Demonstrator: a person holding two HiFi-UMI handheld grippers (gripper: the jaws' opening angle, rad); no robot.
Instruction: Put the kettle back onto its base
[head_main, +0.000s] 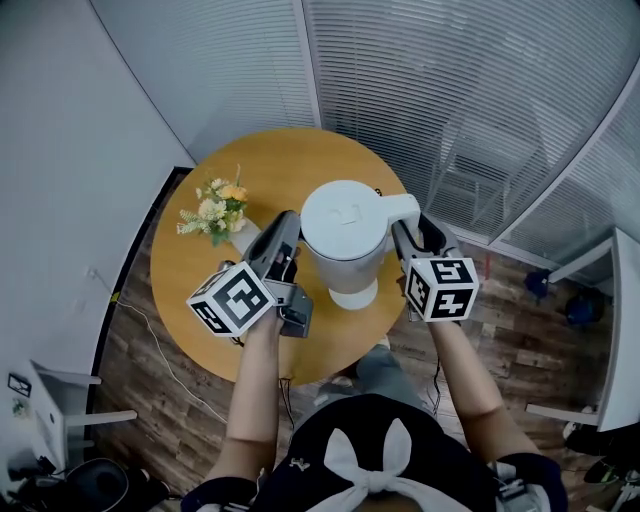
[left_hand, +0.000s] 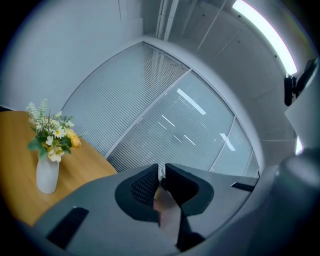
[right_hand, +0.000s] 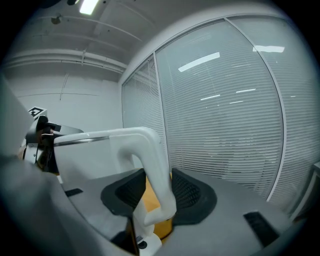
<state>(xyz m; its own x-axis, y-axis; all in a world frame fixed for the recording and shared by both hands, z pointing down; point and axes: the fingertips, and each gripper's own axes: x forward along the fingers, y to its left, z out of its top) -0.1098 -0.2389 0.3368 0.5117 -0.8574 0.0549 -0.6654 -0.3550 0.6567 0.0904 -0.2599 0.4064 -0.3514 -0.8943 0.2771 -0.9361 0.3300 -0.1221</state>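
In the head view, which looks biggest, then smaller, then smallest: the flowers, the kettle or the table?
1. table
2. kettle, though it is nearer the camera, which makes it look bigger
3. flowers

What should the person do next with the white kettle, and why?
Probably ease the kettle straight down, slowly. The right gripper grips its handle, the shut left gripper sits beside its body, and it is over the table; a white round part below may be the base, though I cannot be sure.
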